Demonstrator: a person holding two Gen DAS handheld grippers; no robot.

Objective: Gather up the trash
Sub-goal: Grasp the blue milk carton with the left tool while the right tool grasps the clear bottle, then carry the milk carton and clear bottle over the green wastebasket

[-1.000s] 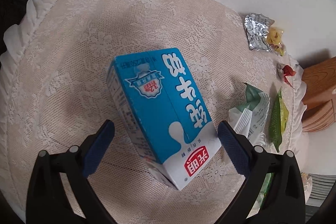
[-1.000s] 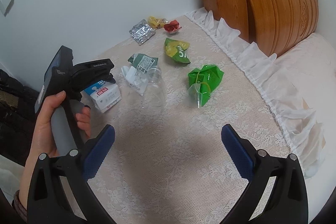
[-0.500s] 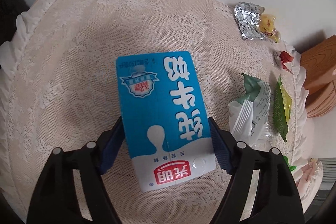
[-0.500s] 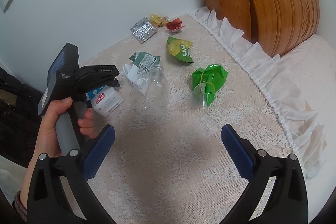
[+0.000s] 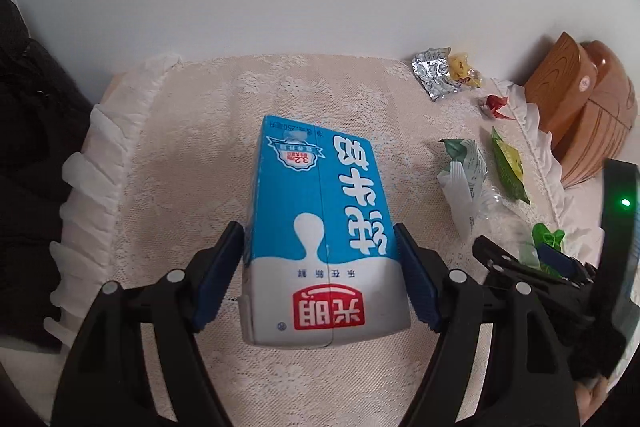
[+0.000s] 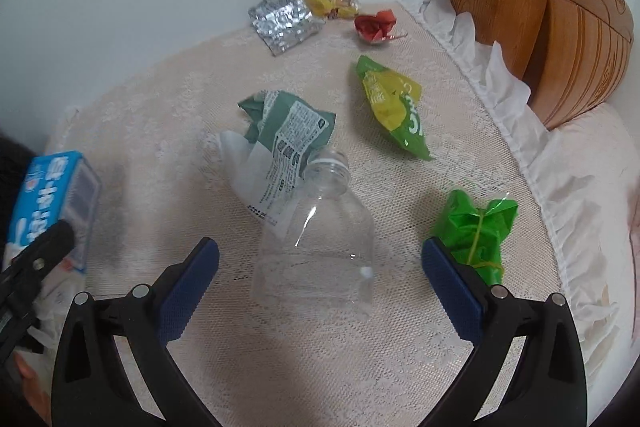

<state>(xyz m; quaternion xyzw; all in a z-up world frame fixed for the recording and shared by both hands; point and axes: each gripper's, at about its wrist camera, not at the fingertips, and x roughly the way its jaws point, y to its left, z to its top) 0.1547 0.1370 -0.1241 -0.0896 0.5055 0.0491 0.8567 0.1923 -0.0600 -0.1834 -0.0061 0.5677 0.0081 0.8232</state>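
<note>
Left wrist view: left hand-held gripper (image 5: 320, 275) pinches milk carton (image 5: 320, 227); right hand-held gripper (image 6: 320, 279) spread.

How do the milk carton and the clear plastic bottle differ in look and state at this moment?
The milk carton is an opaque blue and white box with print; the clear plastic bottle is see-through and round. The left gripper is shut on the milk carton, while the clear plastic bottle lies ungripped between the fingers of the open right gripper. The bottle's neck shows no cap. Both are over the lace cloth.
</note>
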